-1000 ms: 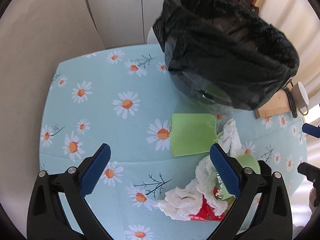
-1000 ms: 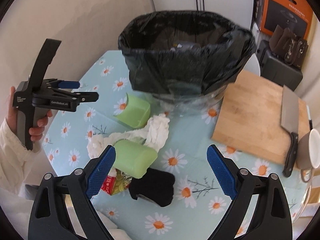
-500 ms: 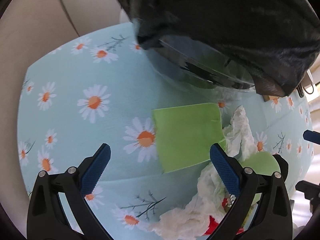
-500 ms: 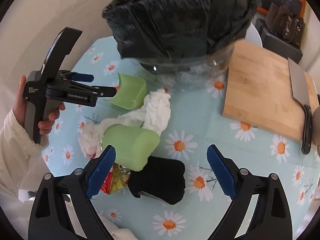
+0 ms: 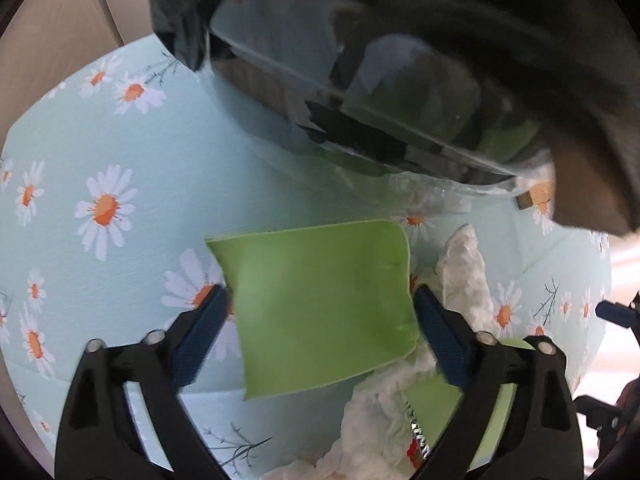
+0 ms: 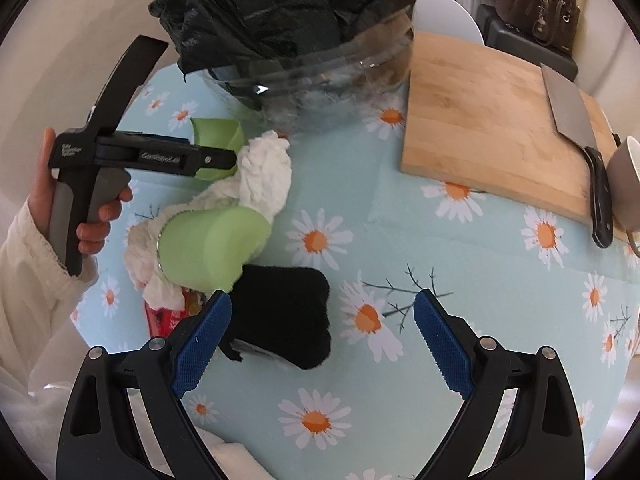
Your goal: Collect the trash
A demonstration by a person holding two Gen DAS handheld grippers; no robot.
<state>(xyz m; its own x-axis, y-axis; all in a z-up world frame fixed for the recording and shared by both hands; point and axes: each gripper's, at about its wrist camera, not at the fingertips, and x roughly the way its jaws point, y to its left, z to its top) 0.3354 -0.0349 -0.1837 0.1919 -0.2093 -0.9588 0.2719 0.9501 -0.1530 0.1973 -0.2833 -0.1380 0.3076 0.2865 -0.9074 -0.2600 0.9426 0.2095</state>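
Left hand-held gripper [image 5: 320, 320] wide apart astride flattened green cup [image 5: 320, 308]; right hand-held gripper [image 6: 322, 334] agape above black wrapper [image 6: 284, 316]

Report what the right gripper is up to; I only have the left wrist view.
Observer: The right gripper is open, aimed down at a black item lying on the tablecloth.
Operator: Describe what sits past the bin on that side.
Observer: A wooden cutting board lies beside the bin, with a cleaver resting on it.
Operator: Check the other green cup for me.
Observer: The second green cup lies on its side, against the white tissue and touching the black item.
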